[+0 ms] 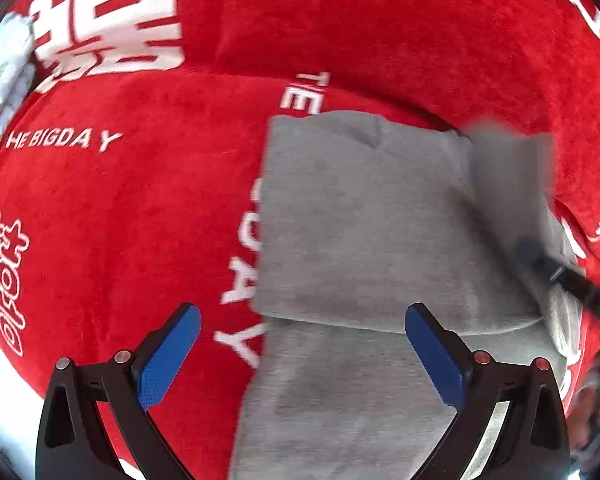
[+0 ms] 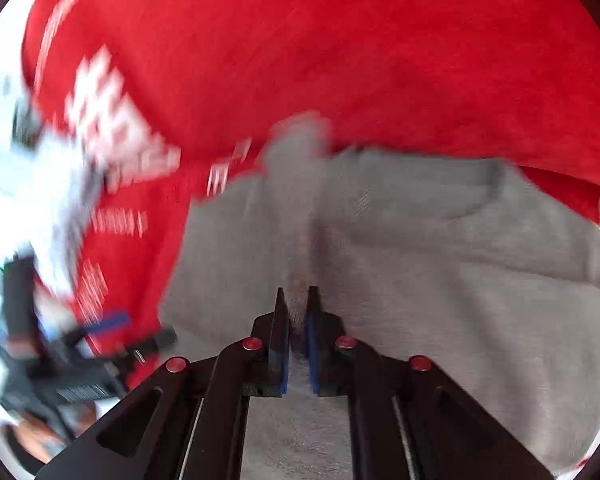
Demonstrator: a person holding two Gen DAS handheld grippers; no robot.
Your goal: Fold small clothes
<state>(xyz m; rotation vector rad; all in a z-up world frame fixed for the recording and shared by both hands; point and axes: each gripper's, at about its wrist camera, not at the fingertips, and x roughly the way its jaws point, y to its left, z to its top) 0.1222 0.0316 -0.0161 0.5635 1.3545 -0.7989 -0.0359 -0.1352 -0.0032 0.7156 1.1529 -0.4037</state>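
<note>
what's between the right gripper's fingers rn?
A pinched ridge of the grey knit garment sits between the blue pads of the right gripper, clear in the right wrist view. The left gripper hangs open above it.

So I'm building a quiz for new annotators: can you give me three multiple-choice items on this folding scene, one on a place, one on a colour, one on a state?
1. Where does the grey garment lie?
A. on a red cloth with white lettering
B. in a basket
C. on a hanger

2. What colour are the pads of the left gripper?
A. green
B. blue
C. yellow

3. How does the right gripper stand?
A. wide open above the cloth
B. out of view
C. shut on a pinch of grey fabric

Answers: 1 A, the red cloth surrounds the garment; 2 B, both pads show blue; 3 C, its fingers sit close together with grey fabric between them, while the left gripper is open.
</note>
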